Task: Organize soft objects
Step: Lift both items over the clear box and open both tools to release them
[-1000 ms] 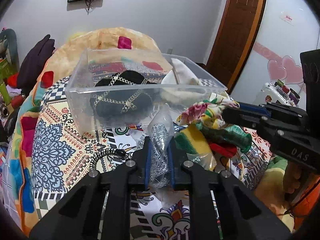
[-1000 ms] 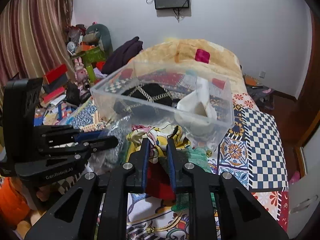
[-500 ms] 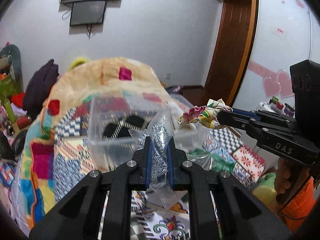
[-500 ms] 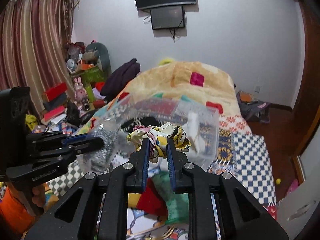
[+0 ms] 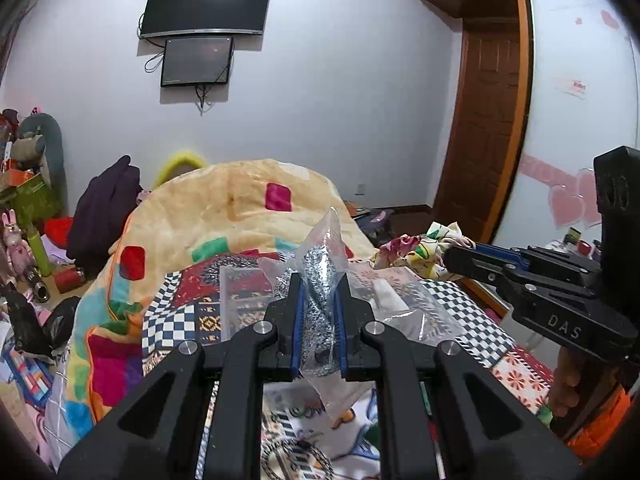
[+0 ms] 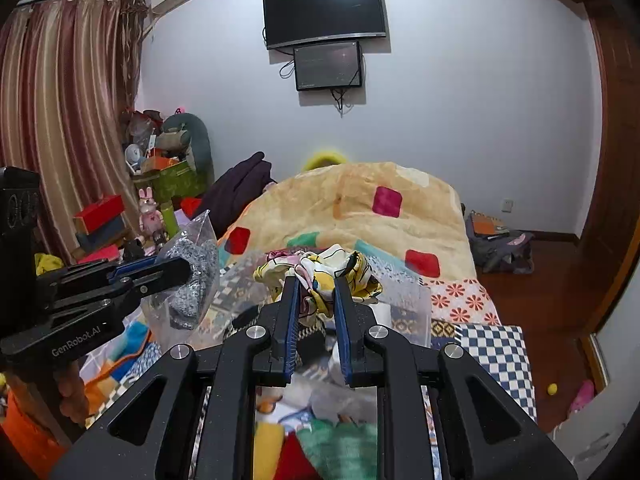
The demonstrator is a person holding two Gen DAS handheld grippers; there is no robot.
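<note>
My left gripper (image 5: 319, 280) is shut on a clear plastic bag holding a grey speckled soft item (image 5: 320, 276), raised above the bed; it also shows in the right wrist view (image 6: 188, 276). My right gripper (image 6: 316, 280) is shut on a yellow floral cloth (image 6: 320, 268), also held up; that cloth shows in the left wrist view (image 5: 420, 248) at the right gripper's tip. The clear plastic box (image 6: 404, 300) sits on the bed below and ahead of both grippers, mostly hidden by the fingers.
The bed carries a patterned quilt (image 5: 188, 320) and a big orange blanket heap (image 6: 360, 208) behind the box. Green, red and yellow cloths (image 6: 320, 448) lie below the right gripper. Clutter of boxes and toys (image 6: 160, 184) stands at the left, a wooden door (image 5: 484, 140) at the right.
Both grippers have risen with their loads from just above the bed to well above the box. The views tilted up, so the box has dropped low in both frames.
</note>
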